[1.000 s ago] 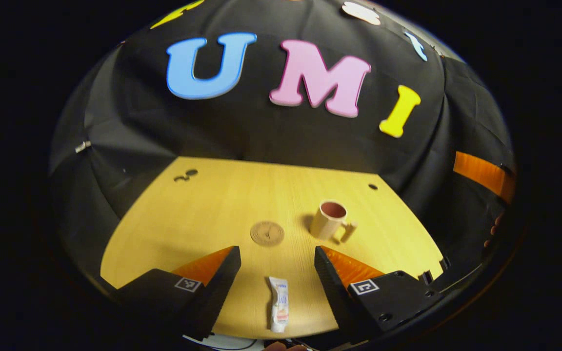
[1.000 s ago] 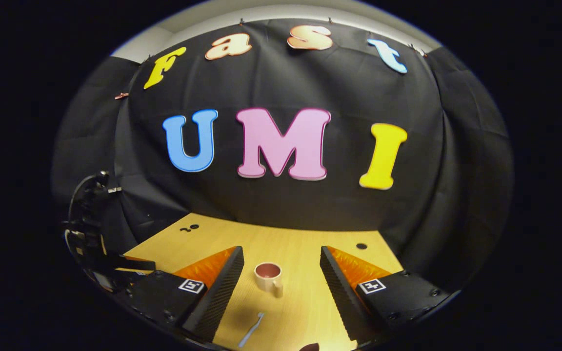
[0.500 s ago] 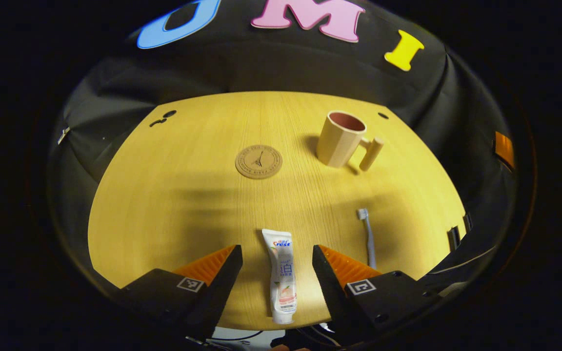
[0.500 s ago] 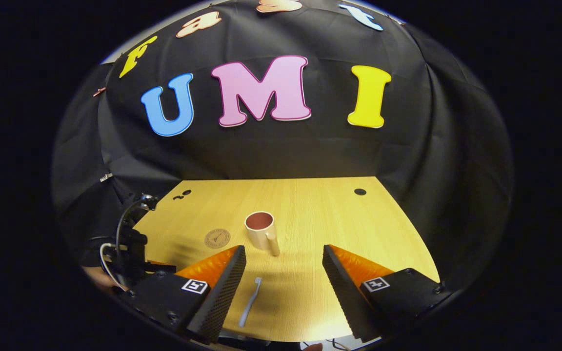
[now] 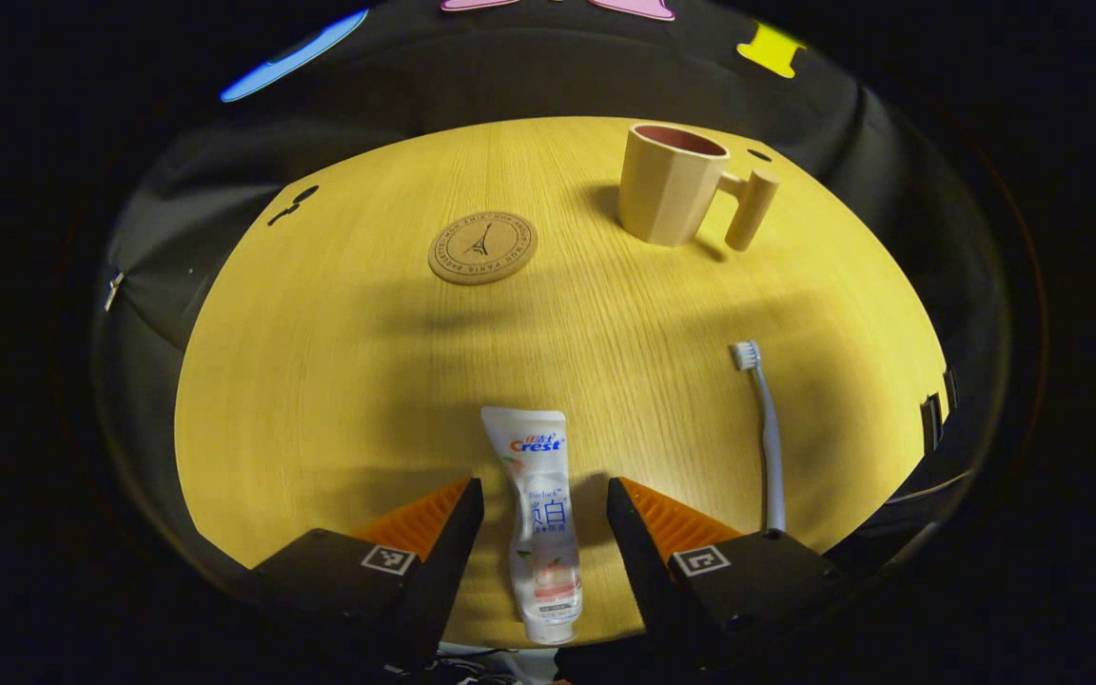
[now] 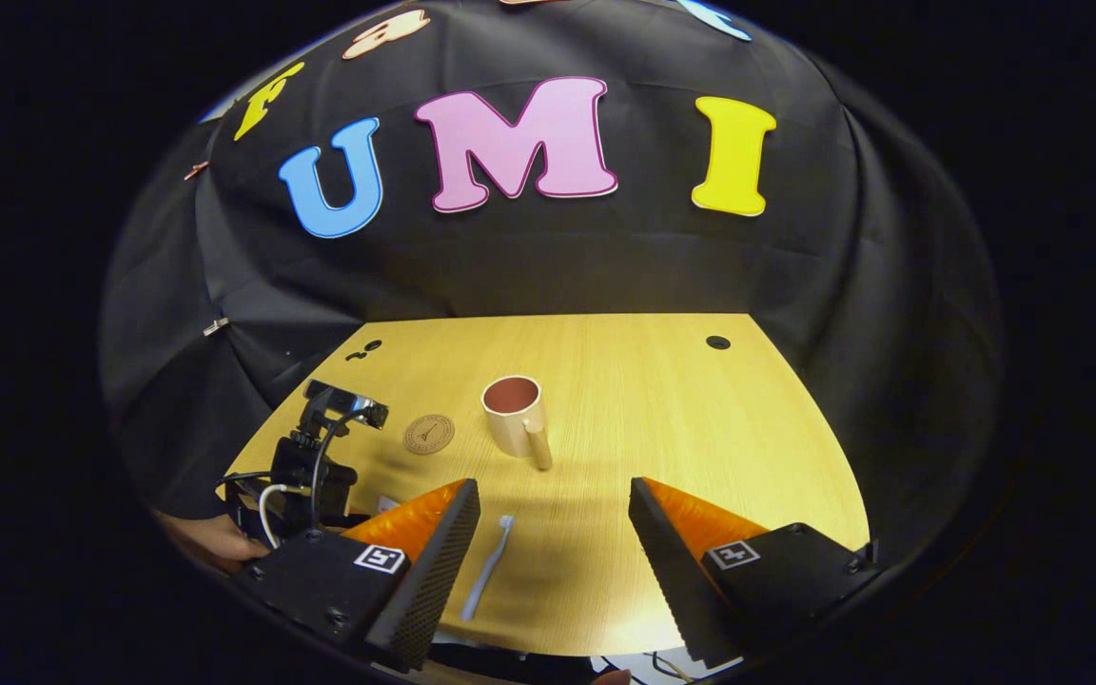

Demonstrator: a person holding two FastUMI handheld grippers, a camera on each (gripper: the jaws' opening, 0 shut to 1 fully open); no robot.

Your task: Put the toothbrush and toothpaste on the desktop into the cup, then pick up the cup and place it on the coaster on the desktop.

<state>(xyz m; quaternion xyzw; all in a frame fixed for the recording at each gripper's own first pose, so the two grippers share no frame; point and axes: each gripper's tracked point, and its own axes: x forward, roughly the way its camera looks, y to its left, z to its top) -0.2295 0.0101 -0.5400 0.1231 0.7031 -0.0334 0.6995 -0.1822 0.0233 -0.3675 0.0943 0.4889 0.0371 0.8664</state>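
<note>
The toothpaste [image 5: 538, 514] has a name printed in blue and red near its top, with more blue print lower down. The round coaster [image 5: 482, 247] has a ring of letters around a little tower, too small to read. Each side of the left tool [image 5: 543, 487] has a square black-and-white code mark.

- One toothpaste tube [image 5: 537, 509], lying flat on the desk [image 5: 339, 381].
- One toothbrush [image 5: 763, 428], also flat on the desk, seen in both views [image 6: 488, 567].
- One cup [image 5: 670, 185] with a single handle, standing upright [image 6: 515, 416].
- One round coaster [image 5: 482, 247], seen again in the right gripper view [image 6: 428, 434].
- One desk carrying all four things.
- Two hand-held grippers: the left hand-held gripper [image 5: 544, 509] and the right hand-held gripper [image 6: 554, 518], each with two fingers.
- One person's hand [image 6: 210, 540], at the lower left of the right gripper view.
</note>
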